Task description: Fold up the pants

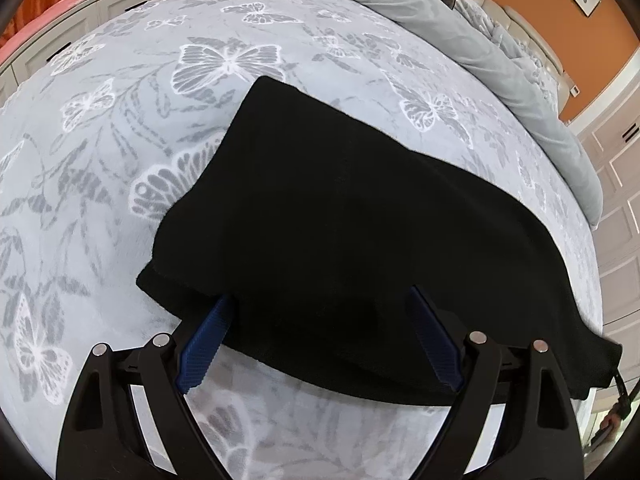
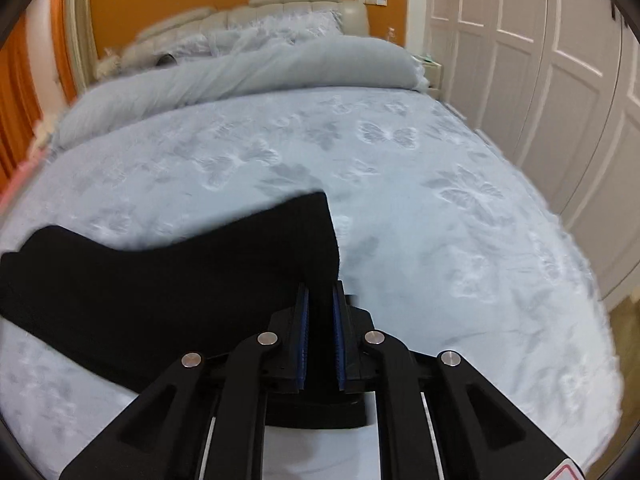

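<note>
left wrist: close, steeply down on bed (image 1: pixel 120 160) | right wrist: shallower, toward headboard (image 2: pixel 280 8) | shared: black pants (image 1: pixel 340 220), butterfly sheet

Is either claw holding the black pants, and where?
The right claw pinches the black pants at an end corner. The left claw is wide open over them, holding nothing.

No legible text or labels anywhere
</note>
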`<move>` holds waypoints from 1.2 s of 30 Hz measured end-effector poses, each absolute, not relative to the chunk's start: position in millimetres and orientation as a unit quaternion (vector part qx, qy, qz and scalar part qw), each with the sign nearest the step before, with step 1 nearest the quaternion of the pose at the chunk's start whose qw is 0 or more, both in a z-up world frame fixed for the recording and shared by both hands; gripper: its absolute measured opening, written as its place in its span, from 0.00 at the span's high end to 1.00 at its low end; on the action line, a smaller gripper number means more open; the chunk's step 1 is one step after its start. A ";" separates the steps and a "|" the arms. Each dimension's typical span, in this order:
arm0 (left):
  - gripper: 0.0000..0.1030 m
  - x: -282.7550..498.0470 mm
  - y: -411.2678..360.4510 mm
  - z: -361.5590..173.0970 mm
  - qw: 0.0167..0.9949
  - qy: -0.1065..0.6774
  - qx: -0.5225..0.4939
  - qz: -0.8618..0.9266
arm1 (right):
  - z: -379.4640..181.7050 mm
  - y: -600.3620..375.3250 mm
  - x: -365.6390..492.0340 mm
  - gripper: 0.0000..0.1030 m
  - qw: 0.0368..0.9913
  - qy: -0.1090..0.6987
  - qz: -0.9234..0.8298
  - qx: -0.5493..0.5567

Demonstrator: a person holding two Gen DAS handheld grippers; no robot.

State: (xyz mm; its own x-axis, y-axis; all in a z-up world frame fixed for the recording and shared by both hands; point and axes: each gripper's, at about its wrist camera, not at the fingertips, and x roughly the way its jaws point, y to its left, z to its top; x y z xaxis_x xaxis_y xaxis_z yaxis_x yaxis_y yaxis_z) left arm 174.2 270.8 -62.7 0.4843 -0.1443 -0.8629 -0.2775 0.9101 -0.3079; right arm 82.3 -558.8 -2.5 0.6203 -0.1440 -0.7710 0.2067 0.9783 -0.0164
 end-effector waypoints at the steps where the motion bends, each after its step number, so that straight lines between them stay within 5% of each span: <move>1: 0.18 174.2 269.9 -64.0 0.836 0.507 -0.206 0.038 | -34.4 -572.8 91.7 0.92 0.870 0.479 -0.111 0.048; 3: 0.17 172.8 268.7 -67.0 0.838 0.506 -0.199 0.038 | -71.0 -577.9 96.1 0.87 0.842 0.524 -0.124 0.043; 5: 0.17 170.6 268.2 -66.3 0.841 0.503 -0.196 0.035 | -58.8 -572.8 85.6 0.74 0.864 0.478 -0.143 0.065; 9: 0.17 150.2 286.8 -42.3 0.848 0.467 -0.252 0.004 | -18.1 -551.1 56.7 0.64 0.893 0.413 -0.153 0.091; 15: 0.17 112.2 319.5 -33.3 0.835 0.442 -0.328 -0.021 | -5.3 -465.1 20.9 0.53 0.902 0.413 -0.069 0.107; 22: 0.19 132.8 312.7 -48.0 0.818 0.442 -0.368 -0.031 | -29.5 -346.8 28.8 0.52 0.898 0.435 0.017 0.066; 24: 0.32 154.6 310.8 -53.8 0.814 0.450 -0.366 -0.028 | -36.1 -318.0 33.6 0.52 0.896 0.440 0.034 0.057; 26: 0.82 175.6 309.7 -66.7 0.806 0.485 -0.338 -0.006 | -40.0 -301.8 36.8 0.52 0.895 0.440 0.045 0.060; 27: 0.95 181.1 311.0 -72.4 0.800 0.503 -0.328 0.001 | -42.9 -294.9 38.4 0.52 0.894 0.440 0.051 0.067; 32: 0.95 141.2 320.7 -19.4 0.840 0.448 -0.304 -0.038 | -40.2 -294.6 29.6 0.52 0.895 0.433 0.059 0.096; 36: 0.94 151.7 322.0 -67.8 0.806 0.522 -0.277 -0.009 | -61.9 -326.5 28.3 0.52 0.876 0.453 0.017 0.165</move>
State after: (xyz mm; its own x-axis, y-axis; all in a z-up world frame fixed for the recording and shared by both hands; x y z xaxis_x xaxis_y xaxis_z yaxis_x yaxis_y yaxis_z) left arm 151.7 322.0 -67.8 0.4542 -0.3041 -0.8374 -0.2755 0.8459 -0.4566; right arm 28.3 -326.5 -61.9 0.5883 0.1798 -0.7884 0.1196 0.9449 0.3048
